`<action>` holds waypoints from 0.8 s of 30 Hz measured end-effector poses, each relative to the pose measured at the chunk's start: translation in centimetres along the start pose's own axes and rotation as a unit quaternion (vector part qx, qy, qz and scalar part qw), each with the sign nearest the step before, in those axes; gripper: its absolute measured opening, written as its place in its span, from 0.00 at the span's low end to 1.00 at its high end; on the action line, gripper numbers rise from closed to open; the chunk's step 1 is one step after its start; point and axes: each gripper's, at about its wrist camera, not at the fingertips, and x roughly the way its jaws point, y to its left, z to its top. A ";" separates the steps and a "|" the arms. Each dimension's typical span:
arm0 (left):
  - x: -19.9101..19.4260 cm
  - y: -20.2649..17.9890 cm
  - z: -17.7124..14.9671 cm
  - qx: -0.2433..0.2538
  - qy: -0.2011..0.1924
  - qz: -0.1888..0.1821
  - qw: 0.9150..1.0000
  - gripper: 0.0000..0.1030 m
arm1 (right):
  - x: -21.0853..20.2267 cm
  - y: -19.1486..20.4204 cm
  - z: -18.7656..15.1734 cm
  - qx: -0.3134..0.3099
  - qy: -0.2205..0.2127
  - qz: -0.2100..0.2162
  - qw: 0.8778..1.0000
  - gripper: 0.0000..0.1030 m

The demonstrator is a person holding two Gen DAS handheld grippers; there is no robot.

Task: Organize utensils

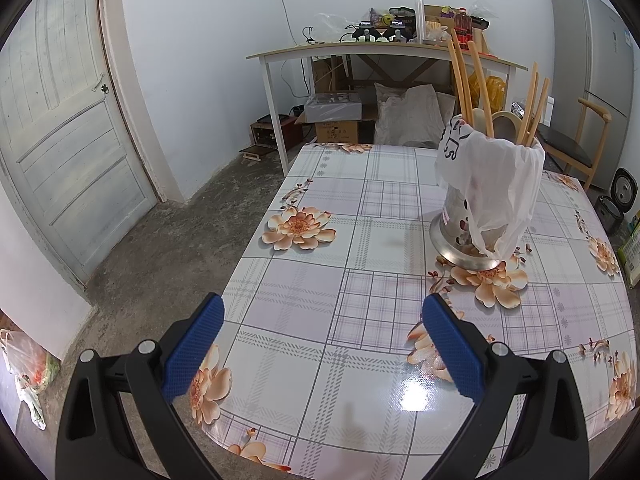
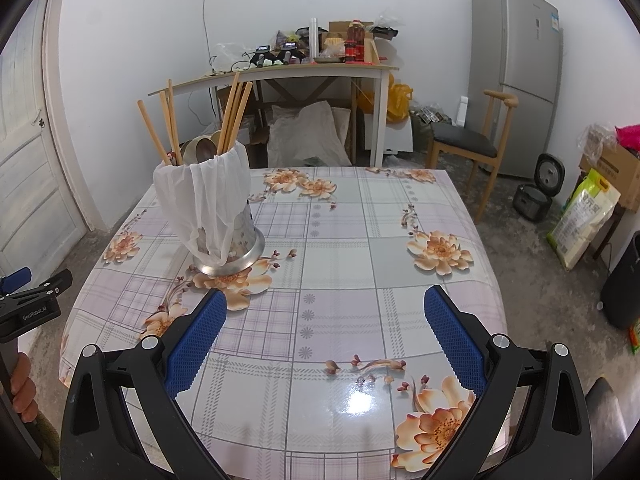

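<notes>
The left gripper (image 1: 322, 312), with black arms and blue textured pads, fills the bottom of the left wrist view, its jaws spread wide with nothing between them above the desk (image 1: 360, 248), which wears a glossy plaid cloth printed with orange flowers. In the right half of that view stands the flared metal utensil holder (image 1: 472, 236), draped with a white plastic bag (image 1: 496, 184); long wooden chopsticks (image 1: 460, 76) and what look like spoon bowls stick out of its top. The holder rests on the desk well ahead of the left gripper.

In the right wrist view the right gripper (image 2: 325, 310) is likewise spread wide and holds nothing, low in the frame over the desk (image 2: 340, 264). The utensil holder (image 2: 240, 248) sits left of centre, beyond the gripper's left finger. At the far left edge, part of the left gripper (image 2: 28, 292) shows, with the fingers (image 2: 22, 388) of the person's hand below it
</notes>
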 end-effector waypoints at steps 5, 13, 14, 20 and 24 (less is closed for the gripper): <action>0.0 0.0 0.1 0.000 0.000 0.000 1.000 0.94 | 0.1 0.0 0.0 -0.001 0.000 0.001 1.000 0.92; 0.1 0.0 0.1 0.001 0.000 0.000 1.000 0.94 | 0.1 0.1 0.0 0.000 0.000 0.001 1.000 0.92; 0.0 0.0 0.0 0.001 0.000 0.000 1.000 0.94 | 0.1 0.2 0.0 0.000 0.000 0.001 1.000 0.92; 0.0 0.0 0.1 0.000 0.000 0.000 1.000 0.94 | 0.1 0.2 -0.1 0.000 0.000 0.002 1.000 0.92; 0.0 0.0 0.1 0.000 0.001 0.000 1.000 0.94 | 0.1 0.2 -0.1 0.000 0.000 0.002 1.000 0.92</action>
